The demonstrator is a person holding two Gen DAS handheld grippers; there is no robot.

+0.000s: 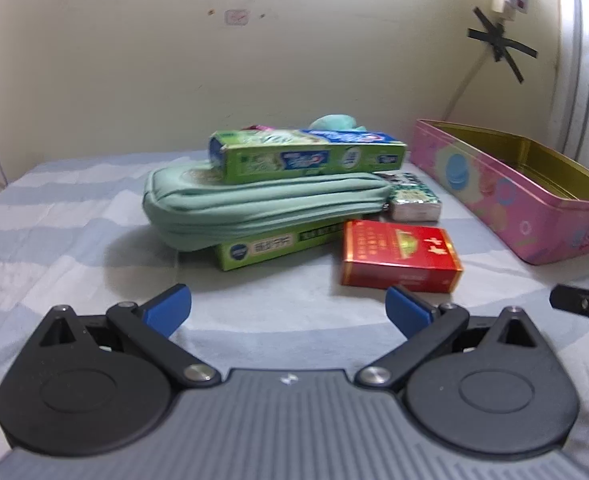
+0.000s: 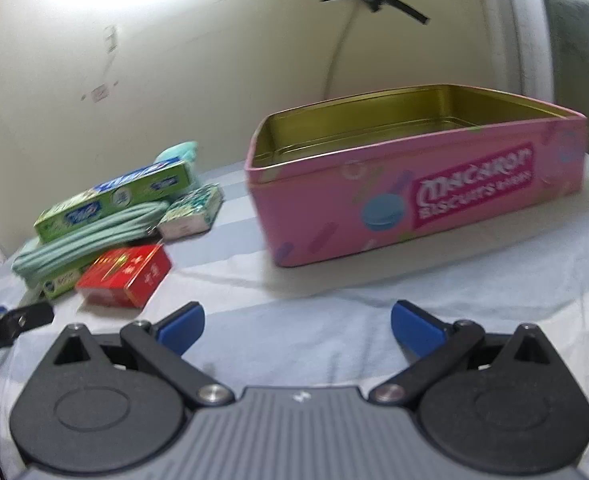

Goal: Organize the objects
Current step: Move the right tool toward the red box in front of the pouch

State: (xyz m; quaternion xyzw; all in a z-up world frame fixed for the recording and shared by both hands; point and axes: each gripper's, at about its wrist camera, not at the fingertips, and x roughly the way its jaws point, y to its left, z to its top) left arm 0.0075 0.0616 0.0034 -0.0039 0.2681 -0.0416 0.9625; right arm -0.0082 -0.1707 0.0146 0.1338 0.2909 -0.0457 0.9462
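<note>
While hovering low over striped bed sheet (image 1: 74, 216) | left tool (image 1: 288, 312) spread wide, empty, facing toothpaste box (image 1: 306, 156) atop green pouch (image 1: 254, 208) | right tool (image 2: 296, 328) spread wide, empty, before open pink tin (image 2: 414, 208)

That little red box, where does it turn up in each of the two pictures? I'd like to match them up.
Left wrist view: the red box lies right of centre, just beyond the open left claw.
Right wrist view: the red box lies at lower left, beside the pile.
Shared landmark: the pink tin, at the right edge in the left view, centre-right in the right view.
</note>
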